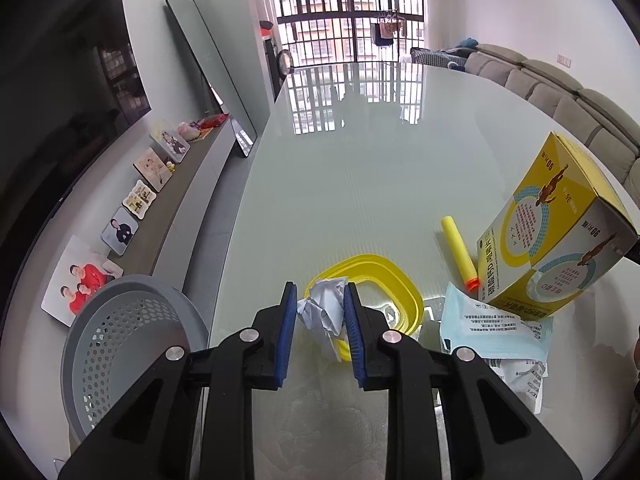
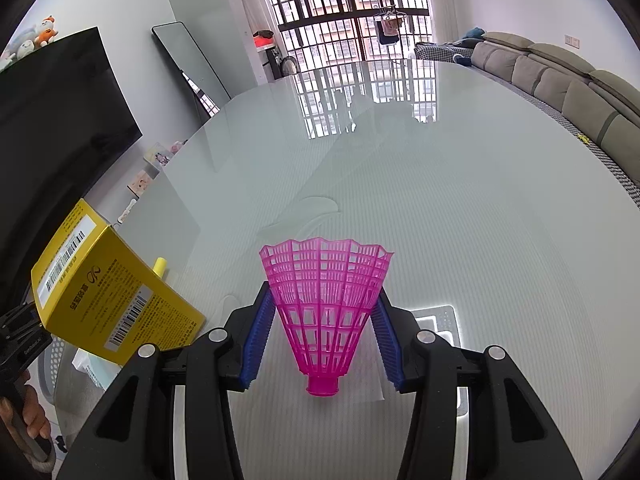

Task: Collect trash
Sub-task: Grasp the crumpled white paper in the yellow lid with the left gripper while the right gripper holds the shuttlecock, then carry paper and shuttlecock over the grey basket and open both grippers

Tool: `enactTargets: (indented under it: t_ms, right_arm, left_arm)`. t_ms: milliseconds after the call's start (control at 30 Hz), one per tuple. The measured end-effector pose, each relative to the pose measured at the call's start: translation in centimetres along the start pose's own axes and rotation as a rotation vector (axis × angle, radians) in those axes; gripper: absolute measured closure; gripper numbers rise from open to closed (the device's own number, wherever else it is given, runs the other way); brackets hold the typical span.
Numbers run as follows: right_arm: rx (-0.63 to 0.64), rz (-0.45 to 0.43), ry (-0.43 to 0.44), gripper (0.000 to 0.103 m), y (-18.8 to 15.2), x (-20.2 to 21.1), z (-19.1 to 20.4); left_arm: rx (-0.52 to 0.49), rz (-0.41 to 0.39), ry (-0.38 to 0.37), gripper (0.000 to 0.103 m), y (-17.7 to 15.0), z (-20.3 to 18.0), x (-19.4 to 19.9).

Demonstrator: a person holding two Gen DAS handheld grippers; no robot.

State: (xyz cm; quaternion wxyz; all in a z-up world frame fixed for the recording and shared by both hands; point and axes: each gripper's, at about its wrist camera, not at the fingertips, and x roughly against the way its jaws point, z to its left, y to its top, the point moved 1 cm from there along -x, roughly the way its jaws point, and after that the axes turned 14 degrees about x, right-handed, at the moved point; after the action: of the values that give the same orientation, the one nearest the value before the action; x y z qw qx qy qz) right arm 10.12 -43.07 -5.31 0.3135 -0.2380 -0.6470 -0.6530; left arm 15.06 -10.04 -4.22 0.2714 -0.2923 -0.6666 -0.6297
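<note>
A glossy pale glass tabletop [image 1: 360, 184] fills the foreground. At nine o'clock, a black flat-screen television [image 1: 68, 92] hangs above a low grey console shelf [image 1: 180, 200] bearing printed photo plaques [image 1: 154, 168]. At two o'clock stands a grey-beige cushioned sofa [image 1: 560, 96]. At twelve, a dark-barred balcony window [image 1: 348, 12].
</note>
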Motion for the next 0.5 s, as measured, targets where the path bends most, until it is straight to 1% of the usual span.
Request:
enactTargets:
  t_ms: [300, 500]
  right_arm:
    - [-0.004, -0.002, -0.002, 0.056, -0.2, 0.3, 0.0]
    - [0.002, 0.0, -0.037, 0.056, -1.5, 1.4, 1.6]
  left_arm:
    - [0.017, -0.018, -0.018, 0.079, -0.2, 0.6, 1.8]
    - [0.053, -0.012, -0.041, 0.079, -1.1, 2.1, 2.8]
